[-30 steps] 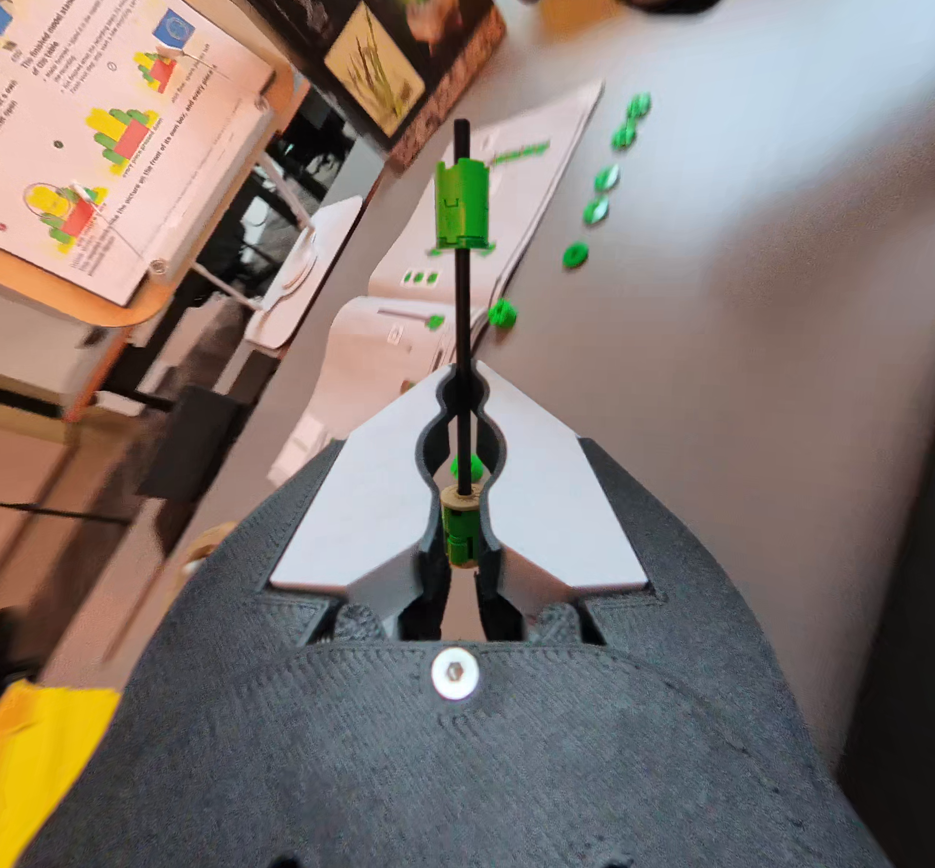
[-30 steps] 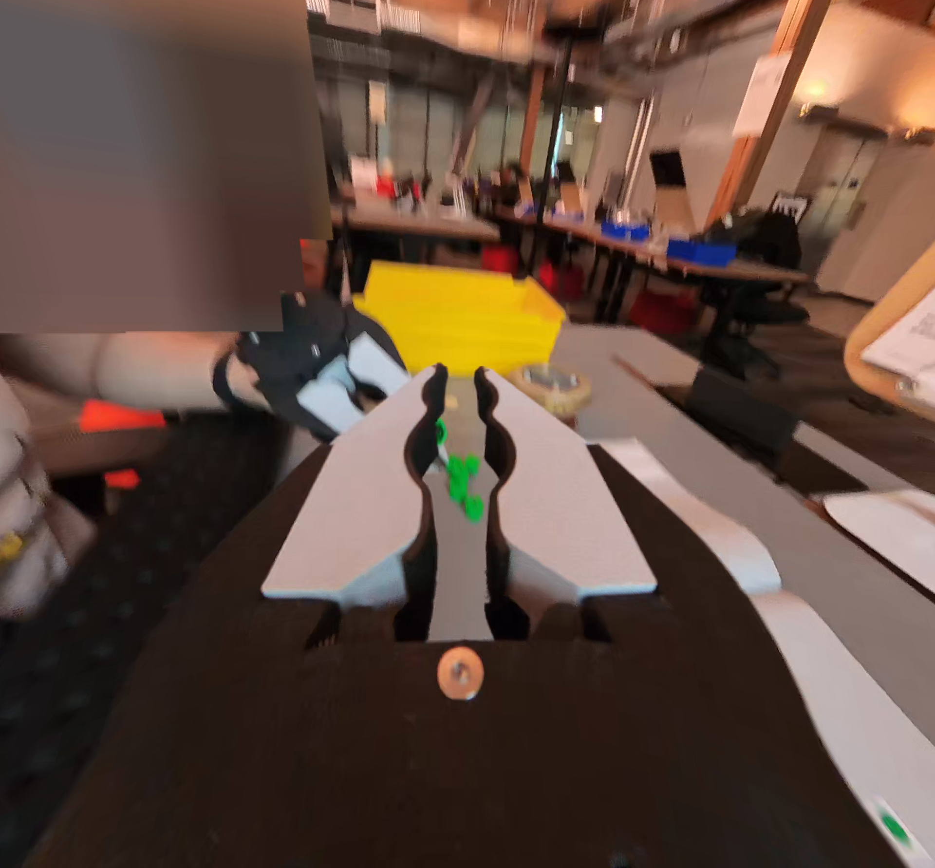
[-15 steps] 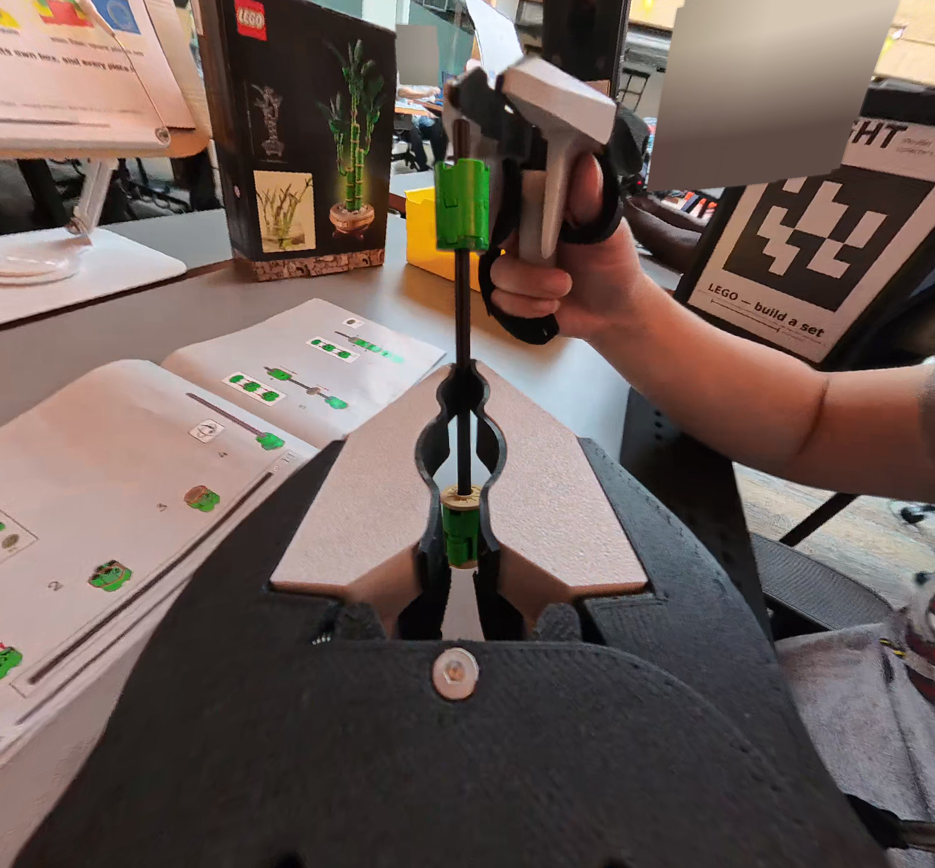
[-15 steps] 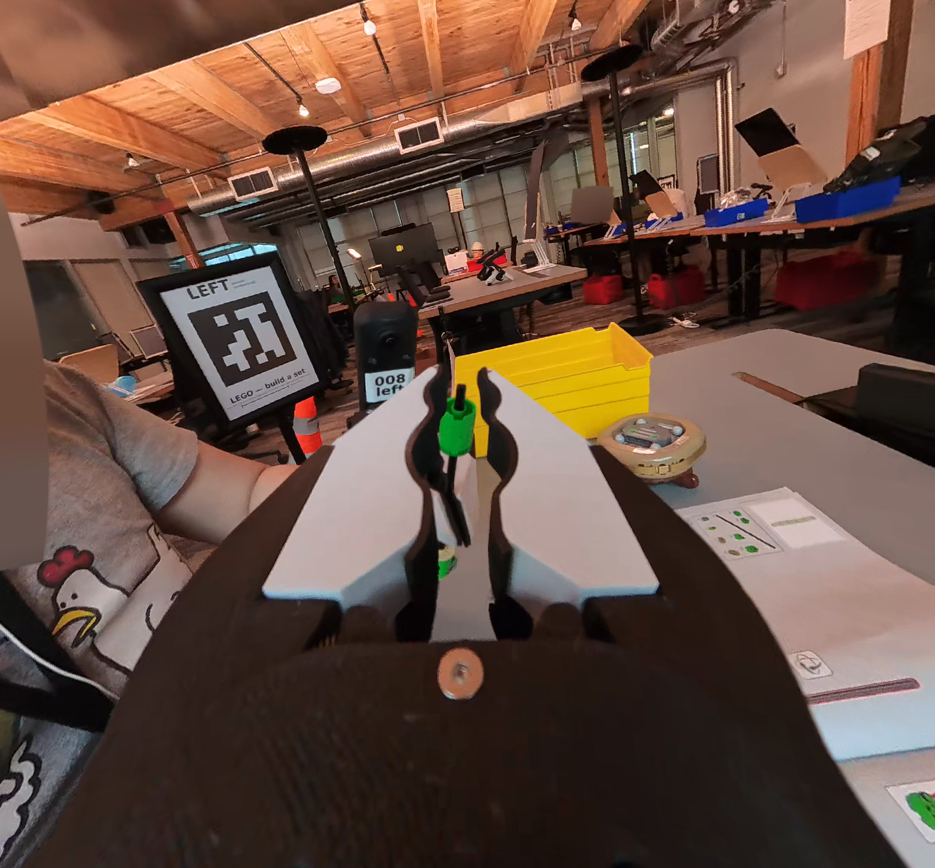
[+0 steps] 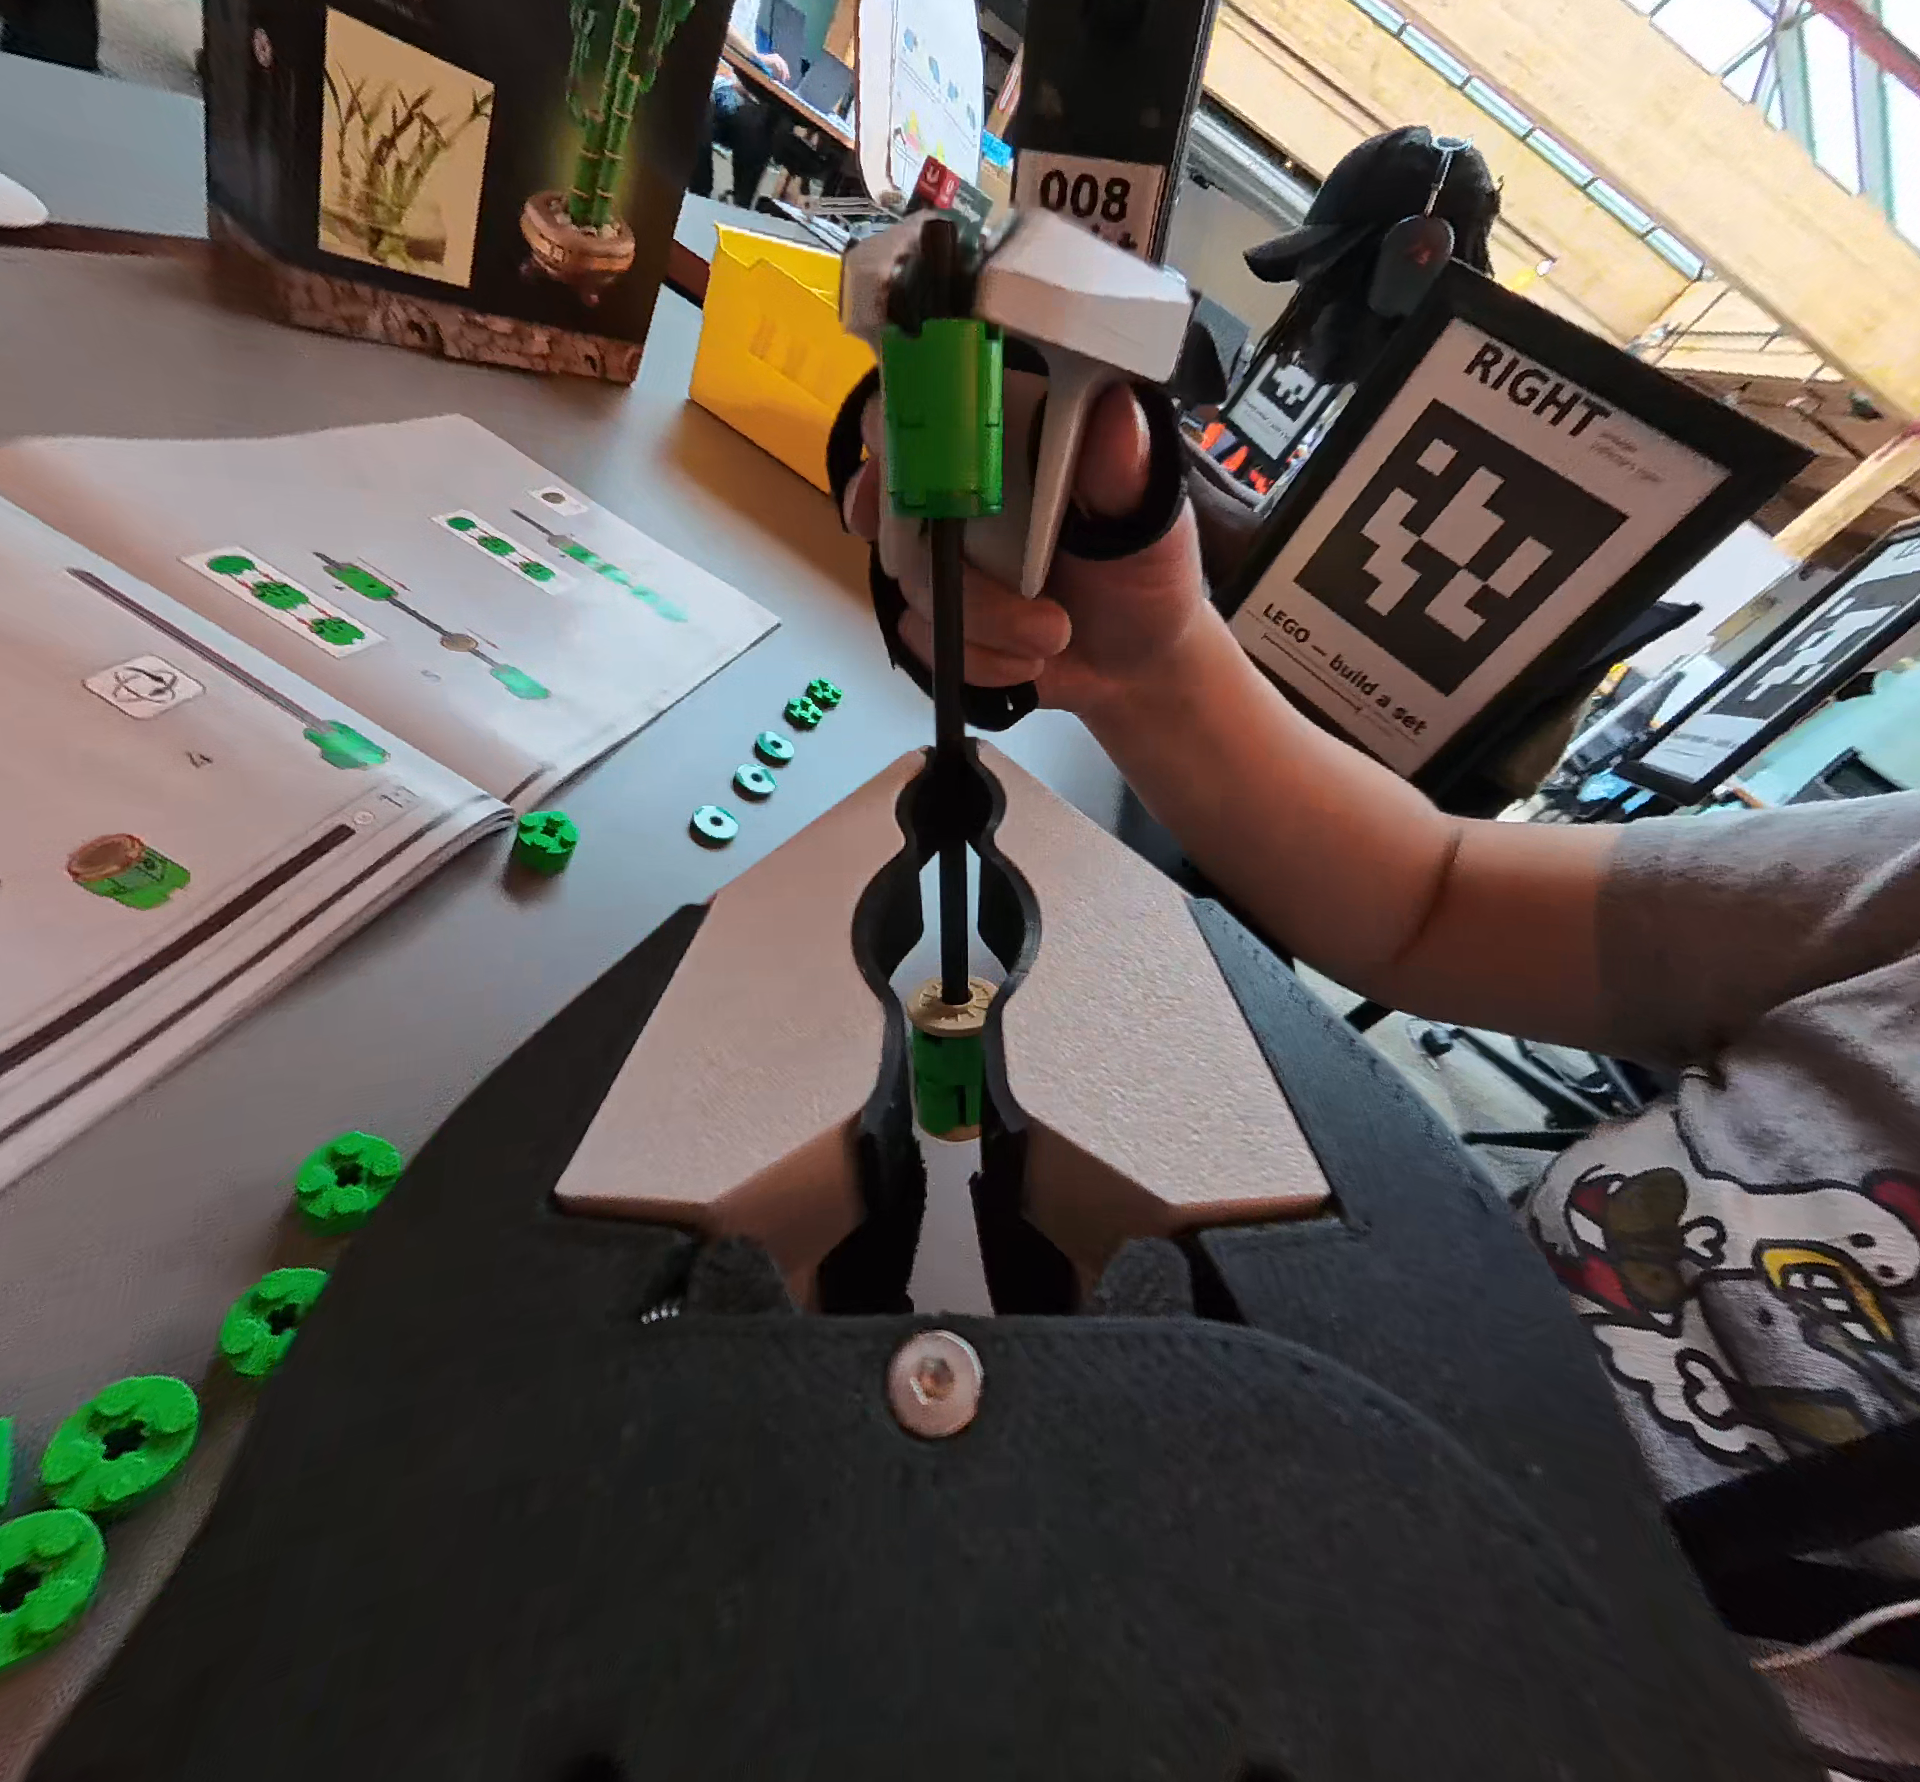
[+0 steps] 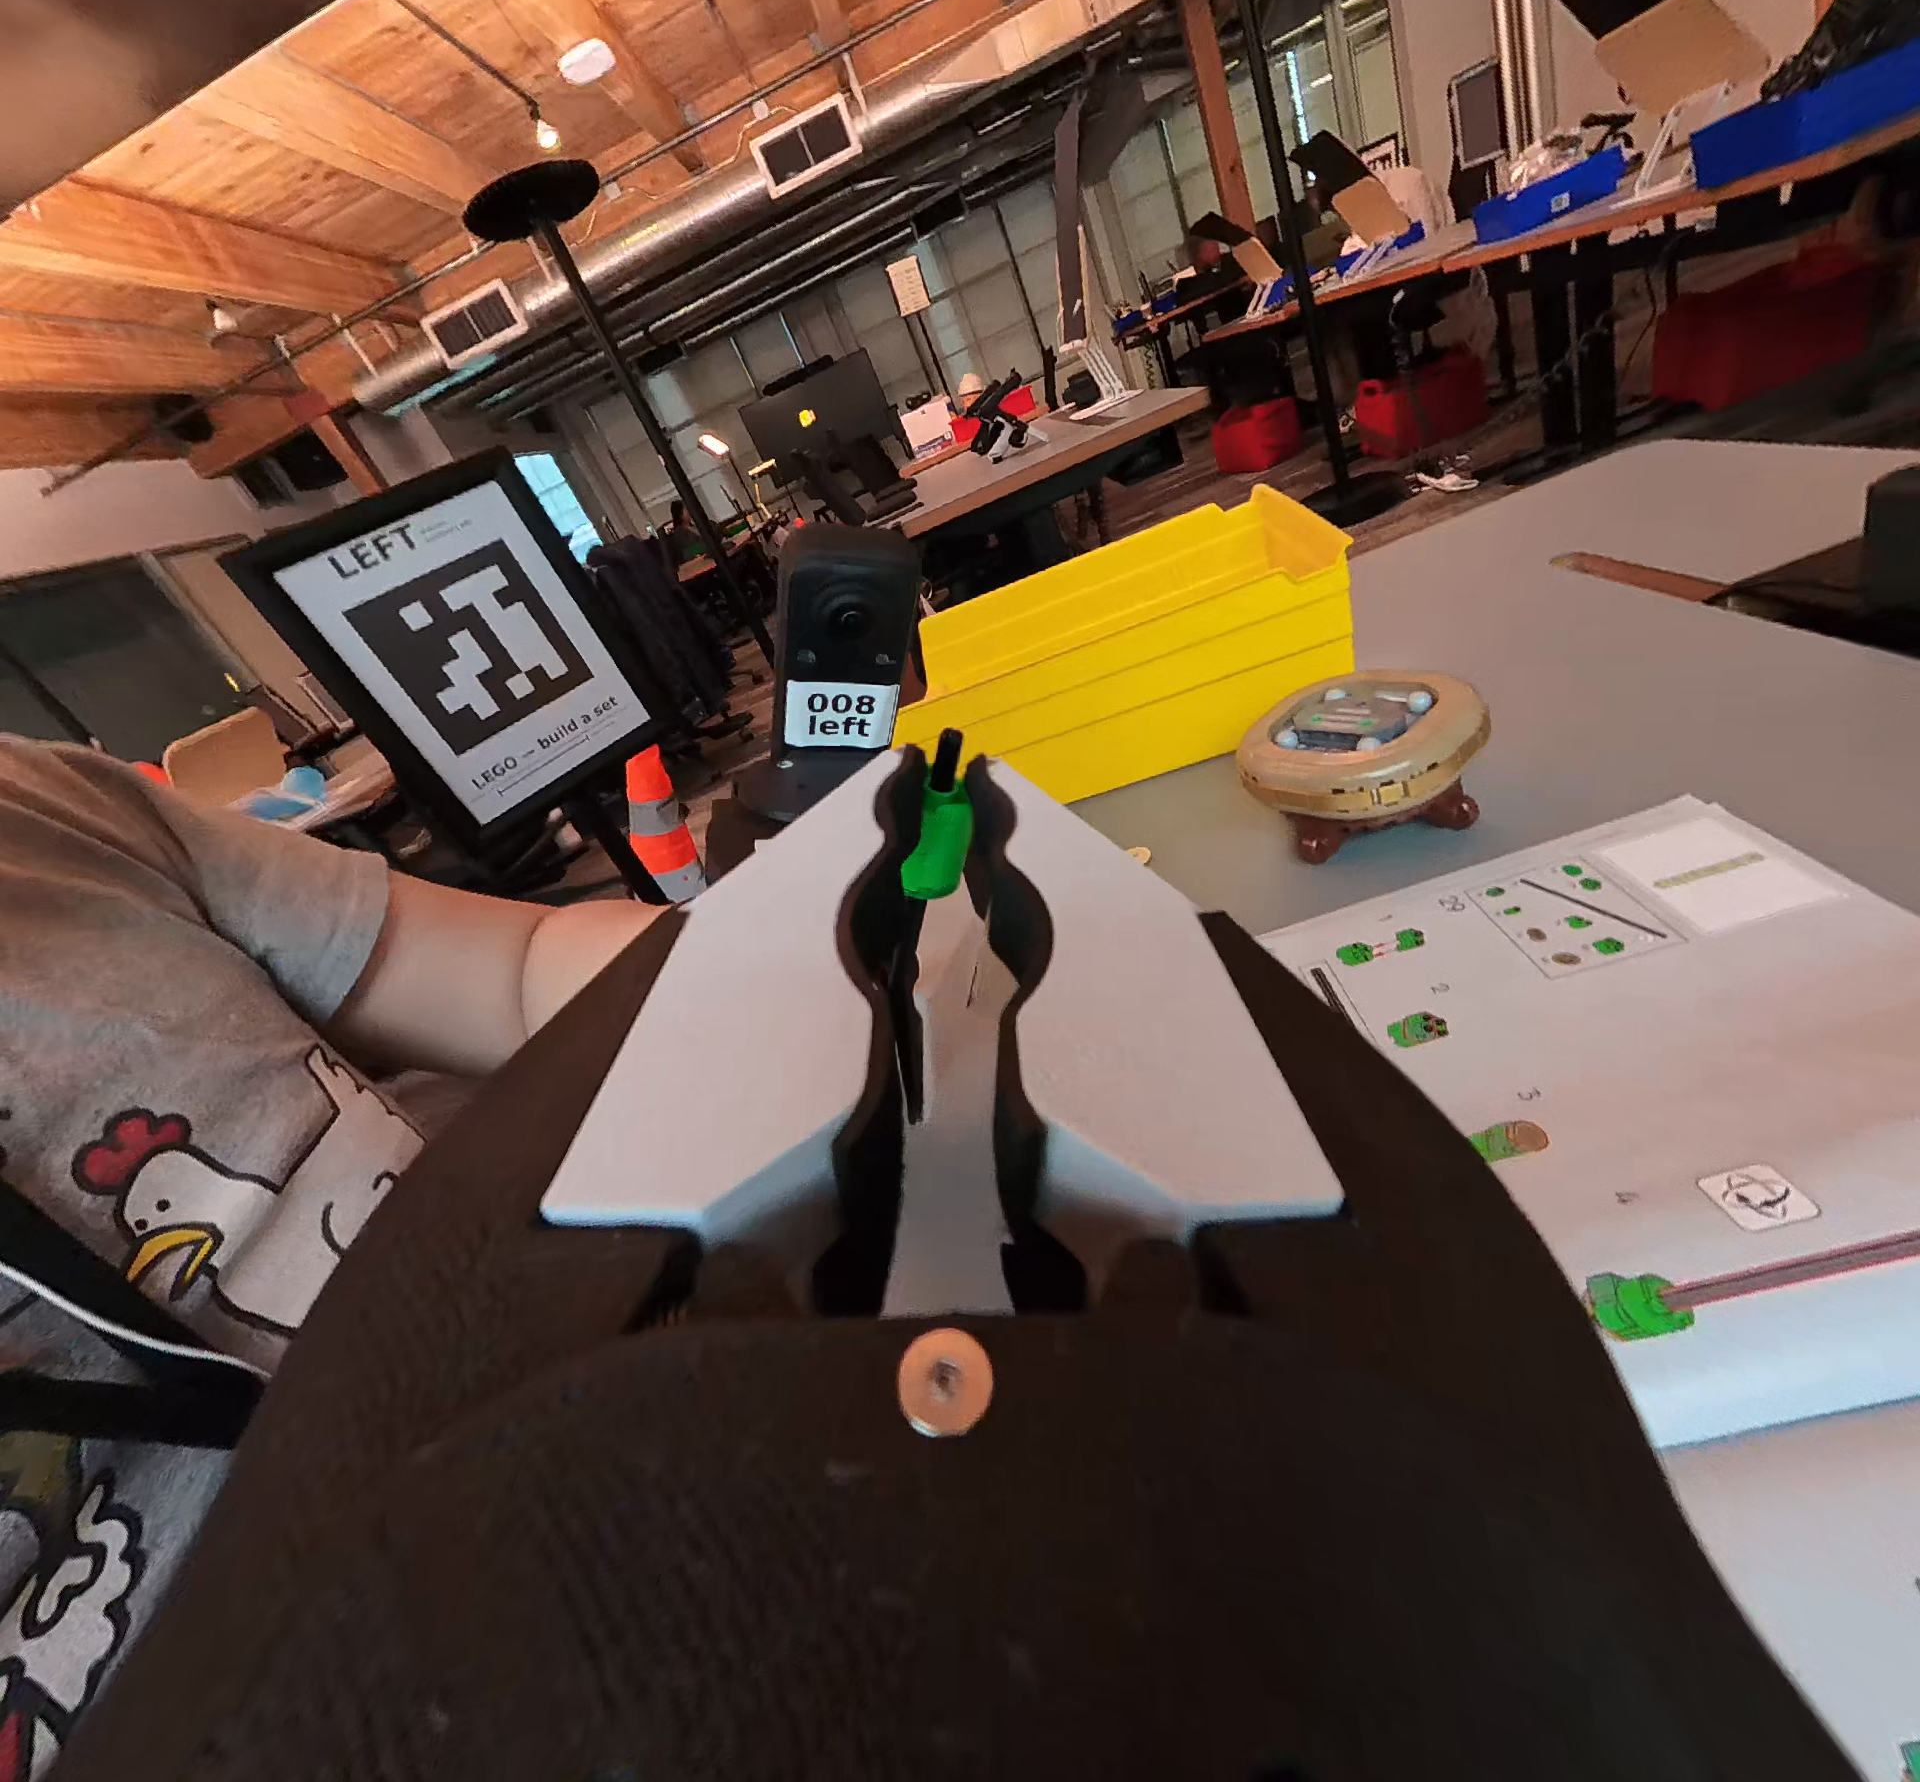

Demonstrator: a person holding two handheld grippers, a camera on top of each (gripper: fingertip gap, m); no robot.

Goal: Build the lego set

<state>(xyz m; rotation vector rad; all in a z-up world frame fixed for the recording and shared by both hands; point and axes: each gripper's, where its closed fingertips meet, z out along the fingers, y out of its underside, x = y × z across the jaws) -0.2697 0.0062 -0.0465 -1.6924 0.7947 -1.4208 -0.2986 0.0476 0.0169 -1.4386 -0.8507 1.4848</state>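
The left tool (image 5: 948, 776) is closed on a thin black rod (image 5: 950, 652), and the rod stands up between its two fingers. Low on the rod, deep between the fingers, sits a small green piece with a tan ring (image 5: 948, 1057) on top. Higher on the rod, well above the fingertips, there is a long green sleeve (image 5: 940, 418). The right tool (image 5: 935, 278) shows in the left wrist view at the top end of the rod, just above the sleeve, held by a hand (image 5: 1049, 589). In the right wrist view the right tool (image 6: 940, 771) has its fingers nearly together around the rod (image 6: 943, 756) and the green sleeve (image 6: 935, 844); it seems to press on them, but the contact is hard to see from this angle. On the grey tabletop (image 5: 623, 901) lies an open instruction booklet (image 5: 312, 693). Beside its edge is one green round piece (image 5: 544, 841), then a row of small teal rings (image 5: 753, 782) and two small green pieces (image 5: 812, 704). More green round pieces (image 5: 343, 1182) lie at the lower left. Behind the booklet stands the dark box of the set (image 5: 436, 111) and a yellow bin (image 5: 774, 361). In the right wrist view a round tan base on dark feet (image 6: 1361, 756) stands on the tabletop, near the yellow bin (image 6: 1132, 641).
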